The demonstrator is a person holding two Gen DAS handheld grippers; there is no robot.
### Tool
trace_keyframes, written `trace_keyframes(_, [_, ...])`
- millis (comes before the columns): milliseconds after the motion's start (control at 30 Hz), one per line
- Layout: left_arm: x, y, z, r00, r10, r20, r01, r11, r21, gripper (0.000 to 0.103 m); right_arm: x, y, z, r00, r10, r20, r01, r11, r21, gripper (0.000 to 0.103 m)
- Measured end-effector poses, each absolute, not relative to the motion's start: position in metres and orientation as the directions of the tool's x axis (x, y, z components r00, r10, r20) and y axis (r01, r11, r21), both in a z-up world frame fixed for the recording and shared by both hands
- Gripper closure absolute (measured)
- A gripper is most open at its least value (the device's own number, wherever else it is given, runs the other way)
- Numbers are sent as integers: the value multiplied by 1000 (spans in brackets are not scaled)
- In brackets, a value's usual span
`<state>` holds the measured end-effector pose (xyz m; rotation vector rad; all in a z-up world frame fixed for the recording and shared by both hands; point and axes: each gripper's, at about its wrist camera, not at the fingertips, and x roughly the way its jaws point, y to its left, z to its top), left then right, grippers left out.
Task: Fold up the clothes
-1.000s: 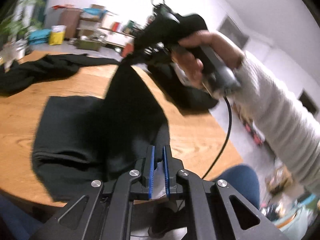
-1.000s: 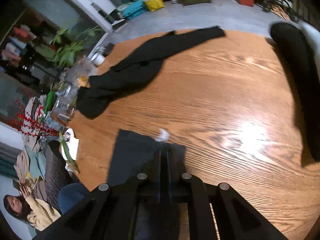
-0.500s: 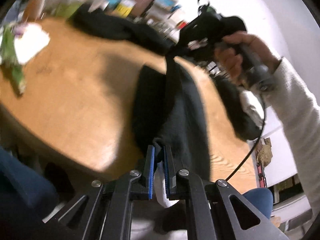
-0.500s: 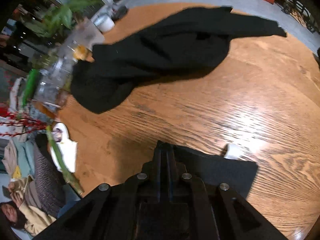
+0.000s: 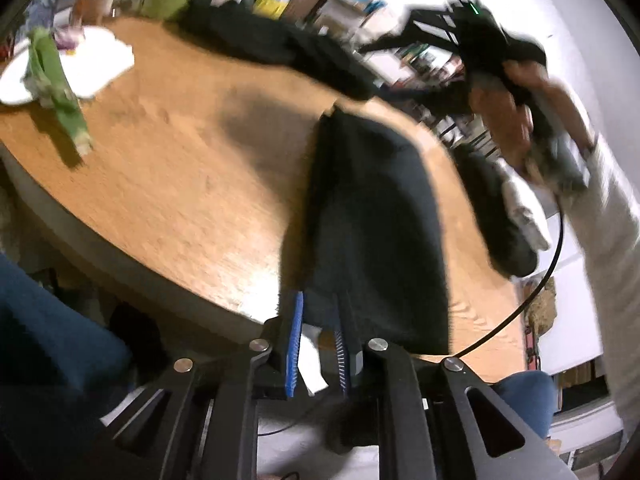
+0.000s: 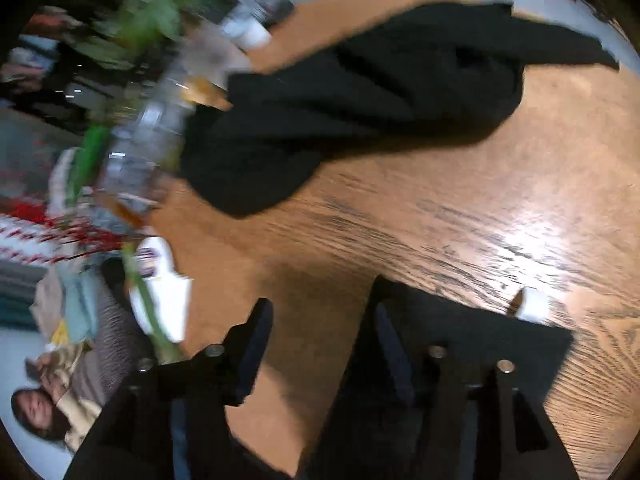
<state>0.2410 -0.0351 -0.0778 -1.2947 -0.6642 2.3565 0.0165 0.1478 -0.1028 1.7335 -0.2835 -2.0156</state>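
Garment (image 5: pixel 372 216), black, folded on worktop (image 5: pixel 180 184). Left view alone showed right hand (image 5: pixel 516 120). Left claw (image 5: pixel 318 320) opening narrowly over hem; right claw (image 6: pixel 324 332) opening wide, empty.

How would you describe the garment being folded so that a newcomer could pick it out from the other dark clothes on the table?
Start from the round wooden table. At its near edge, just ahead of both grippers, lies the folded black garment, flat with straight edges. Unlike the crumpled black garment heaped further back by the jars, it is neatly squared off and has a small white tag at its edge.
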Motion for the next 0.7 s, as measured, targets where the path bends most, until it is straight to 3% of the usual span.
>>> trace_keyframes(33, [241,-39,-70,-530,527,-664,-105,-818,-566,68,24,157,-89,-118,-482,-868,225,-865,449,31])
trace_keyframes(67, [241,-42,-62,-550,528,-647,-117,-816,-567,40,33,171,-78,-142,-485,-863,236,-863,447,27])
trace_keyframes(100, [238,-44,-54,-568,531,-629,-127,-812,-570,24,45,188,-70,-168,-475,-864,241,-869,432,26])
trace_keyframes(133, [227,-44,-48,-570,538,-621,-140,-808,-572,16,58,207,-67,-194,-454,-870,239,-882,407,26])
trace_keyframes(333, [139,-17,-49,-437,580,-687,-236,-811,-535,20,119,293,-108,-192,-410,-891,131,-911,391,27])
trace_keyframes(500, [106,15,-69,-400,503,-766,-235,-864,-445,21,146,329,-153,-171,-488,-856,57,-872,486,35])
trace_keyframes(700, [77,33,-104,-347,315,-883,-172,-947,-270,21,160,330,-173,-187,-588,-787,67,-807,587,37])
